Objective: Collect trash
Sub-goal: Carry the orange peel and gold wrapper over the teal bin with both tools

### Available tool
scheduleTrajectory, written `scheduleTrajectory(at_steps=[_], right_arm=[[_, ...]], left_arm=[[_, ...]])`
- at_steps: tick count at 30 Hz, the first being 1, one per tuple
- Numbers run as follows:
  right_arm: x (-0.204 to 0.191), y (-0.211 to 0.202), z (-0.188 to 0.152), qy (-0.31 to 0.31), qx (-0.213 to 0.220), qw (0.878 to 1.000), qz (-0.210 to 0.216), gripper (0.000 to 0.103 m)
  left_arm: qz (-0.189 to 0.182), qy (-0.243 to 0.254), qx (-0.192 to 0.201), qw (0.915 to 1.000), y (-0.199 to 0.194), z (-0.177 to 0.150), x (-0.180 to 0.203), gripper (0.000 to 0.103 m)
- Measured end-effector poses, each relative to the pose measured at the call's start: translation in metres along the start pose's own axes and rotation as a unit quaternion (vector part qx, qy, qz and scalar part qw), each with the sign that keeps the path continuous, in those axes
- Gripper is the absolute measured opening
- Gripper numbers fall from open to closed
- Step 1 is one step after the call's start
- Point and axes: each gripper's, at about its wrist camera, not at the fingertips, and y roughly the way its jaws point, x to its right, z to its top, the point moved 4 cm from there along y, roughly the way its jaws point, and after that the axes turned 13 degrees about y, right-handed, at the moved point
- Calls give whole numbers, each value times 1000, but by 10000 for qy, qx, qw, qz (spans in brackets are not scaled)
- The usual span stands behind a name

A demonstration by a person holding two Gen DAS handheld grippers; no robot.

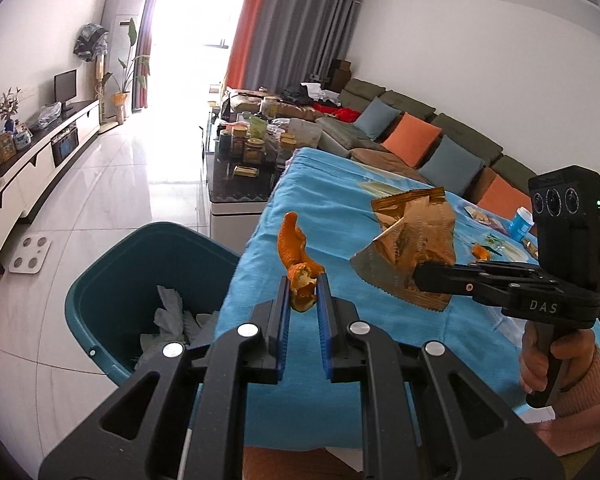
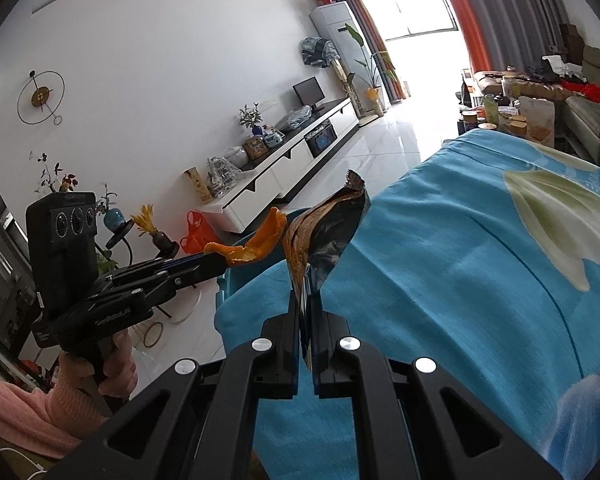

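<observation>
Trash is in both your tools and off the table; the left gripper (image 1: 303,286) is clamped on a curled strip of orange peel (image 1: 296,258), and the right gripper (image 2: 306,300) is pressed flat together on a crinkled foil snack wrapper (image 2: 324,228). You appear to be at the carrying step; both pieces are lifted above the blue tablecloth (image 1: 340,208), and the teal bin (image 1: 112,280) stands on the floor just beside the table's edge, below and left of the peel. The next move calls for bringing each piece over the bin's open mouth before you part the jaws; the peel is nearer. The peel looks stiff, matte and ragged at its edges; the wrapper is thin, glossy and light, so it may drift as it falls. Crumpled grey paper (image 1: 172,312) already lies in the bin; more peel (image 1: 480,252) remains on the cloth.
</observation>
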Motion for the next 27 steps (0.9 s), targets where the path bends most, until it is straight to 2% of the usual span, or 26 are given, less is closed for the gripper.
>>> scheduleTrajectory(at_steps=[27], right_arm=[[-24,33,11,-200,-313,9988,312,4]], left_arm=[[422,-311,-24,9986,-11,-10,-33,13]])
